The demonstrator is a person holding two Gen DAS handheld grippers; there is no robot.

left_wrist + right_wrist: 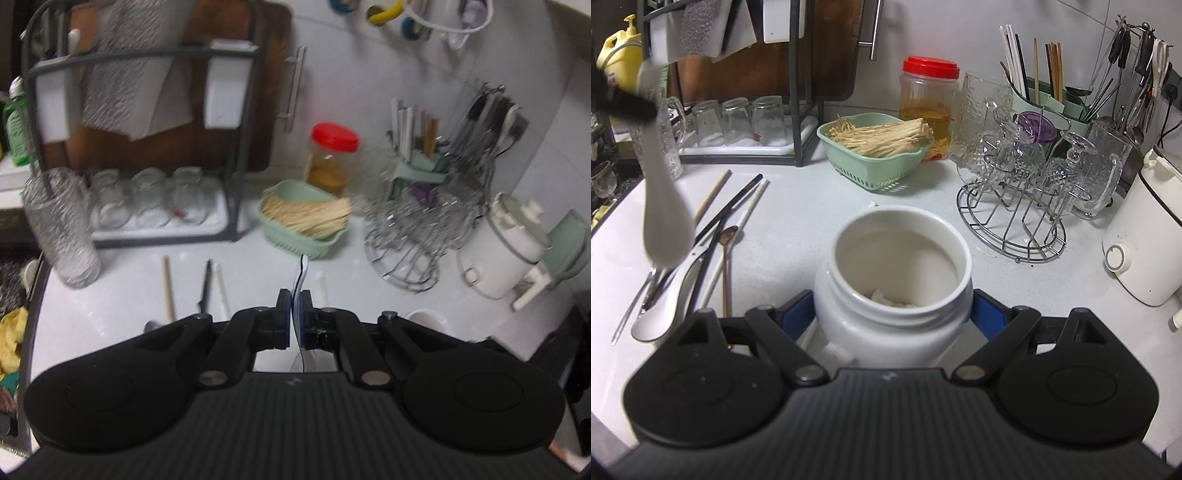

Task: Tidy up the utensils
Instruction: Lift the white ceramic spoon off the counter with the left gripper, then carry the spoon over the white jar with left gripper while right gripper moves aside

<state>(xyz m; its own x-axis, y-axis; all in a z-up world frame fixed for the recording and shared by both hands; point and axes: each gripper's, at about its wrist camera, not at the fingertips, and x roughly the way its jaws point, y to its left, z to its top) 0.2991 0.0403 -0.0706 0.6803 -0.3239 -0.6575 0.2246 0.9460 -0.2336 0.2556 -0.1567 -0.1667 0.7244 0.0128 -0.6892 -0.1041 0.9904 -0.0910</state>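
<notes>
Pinching a white ceramic spoon (pixel 666 221) above the countertop (pixel 122 295), the left gripper (pixel 294 317) holds it edge-on. The right gripper (pixel 893 317) clamps an open white jar (pixel 894 295) standing upright on the counter beside loose chopsticks (pixel 735 206).

Right wrist view: I hold the white jar (pixel 892 280).
My right gripper (pixel 892 314) clamps its sides; a white spoon (pixel 666 221) hangs above the loose utensils (pixel 713 236) at left.

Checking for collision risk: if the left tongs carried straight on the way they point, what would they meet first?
Probably the green basket of pale strands, straight ahead of the left tongs and their white spoon; depth is unclear.
</notes>
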